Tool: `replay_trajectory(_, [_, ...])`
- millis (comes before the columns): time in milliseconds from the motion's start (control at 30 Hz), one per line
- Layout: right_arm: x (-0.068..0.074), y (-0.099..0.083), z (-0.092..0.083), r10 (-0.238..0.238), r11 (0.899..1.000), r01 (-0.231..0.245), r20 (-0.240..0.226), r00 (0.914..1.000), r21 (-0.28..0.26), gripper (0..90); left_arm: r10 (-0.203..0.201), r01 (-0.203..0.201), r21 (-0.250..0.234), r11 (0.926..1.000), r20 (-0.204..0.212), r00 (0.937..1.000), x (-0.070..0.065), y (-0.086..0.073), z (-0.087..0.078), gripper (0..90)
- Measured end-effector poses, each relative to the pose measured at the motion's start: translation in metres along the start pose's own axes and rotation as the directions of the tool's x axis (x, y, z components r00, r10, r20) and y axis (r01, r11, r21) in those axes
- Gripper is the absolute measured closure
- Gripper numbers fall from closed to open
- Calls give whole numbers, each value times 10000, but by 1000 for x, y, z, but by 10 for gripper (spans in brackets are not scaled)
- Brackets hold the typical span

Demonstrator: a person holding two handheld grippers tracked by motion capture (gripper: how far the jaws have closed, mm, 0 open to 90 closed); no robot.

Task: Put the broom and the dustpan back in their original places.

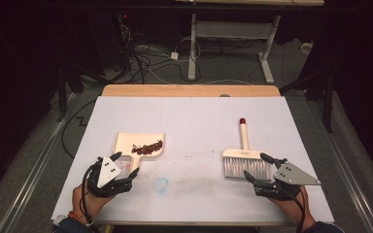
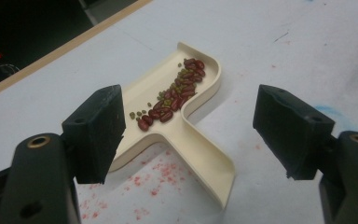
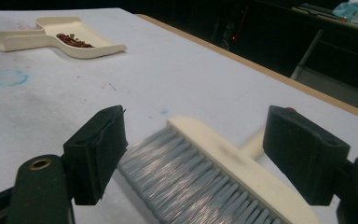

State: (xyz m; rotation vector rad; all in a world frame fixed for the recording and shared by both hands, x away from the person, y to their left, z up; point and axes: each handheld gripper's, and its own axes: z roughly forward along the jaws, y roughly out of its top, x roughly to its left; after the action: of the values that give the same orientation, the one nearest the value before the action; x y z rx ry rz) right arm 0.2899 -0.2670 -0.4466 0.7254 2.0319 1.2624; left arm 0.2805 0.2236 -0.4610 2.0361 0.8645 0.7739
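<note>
A cream dustpan [image 1: 126, 141] lies left of centre on the white table, with red and green beans [image 1: 147, 148] piled along its front lip. My left gripper [image 1: 126, 164] hovers open just behind the pan's handle [image 2: 205, 163], the beans [image 2: 177, 95] ahead of it and nothing touching its pads. On the right lies a cream brush [image 1: 243, 156] with grey bristles and a red-tipped handle pointing away. My right gripper [image 1: 255, 165] is open at the bristle side of the brush head [image 3: 233, 161], its jaws standing apart on either side without pressing on it.
A faint blue ring [image 1: 161, 184] and red smears [image 2: 158, 177] mark the white sheet near the front. The wooden table edge [image 1: 189, 91] runs along the back, with cables and desk legs [image 1: 193, 43] on the dark floor beyond. The dustpan [image 3: 51, 35] lies far left in the right gripper view.
</note>
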Motion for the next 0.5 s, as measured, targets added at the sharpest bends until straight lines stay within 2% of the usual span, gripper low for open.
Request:
replay_trajectory(167, [-1,-1,2,56,9999,-56,-16,10000,126,218,65,-65,84,9999,19,10000,-1,1,2,250])
replay_trajectory(300, [-2,0,-2,95,10000,-95,77,9999,19,220,217,-217,60,9997,27,9998,-2,3,3,249])
replay_trajectory(367, [-2,0,-2,70,10000,-70,59,10000,-17,219,215,-216,63,9997,61,9997,-3,3,4,249])
replay_trajectory(400, [-2,0,-2,43,10000,-43,75,10000,-6,218,92,-93,115,9999,127,9999,-3,3,4,250])
replay_trajectory(467, [-2,0,-1,44,10000,-44,58,10000,38,216,161,-161,15,9999,148,9998,-2,3,4,250])
replay_trajectory(500, [-2,0,-1,52,10000,-52,72,10000,38,210,29,-31,92,10000,174,9998,-3,3,4,249])
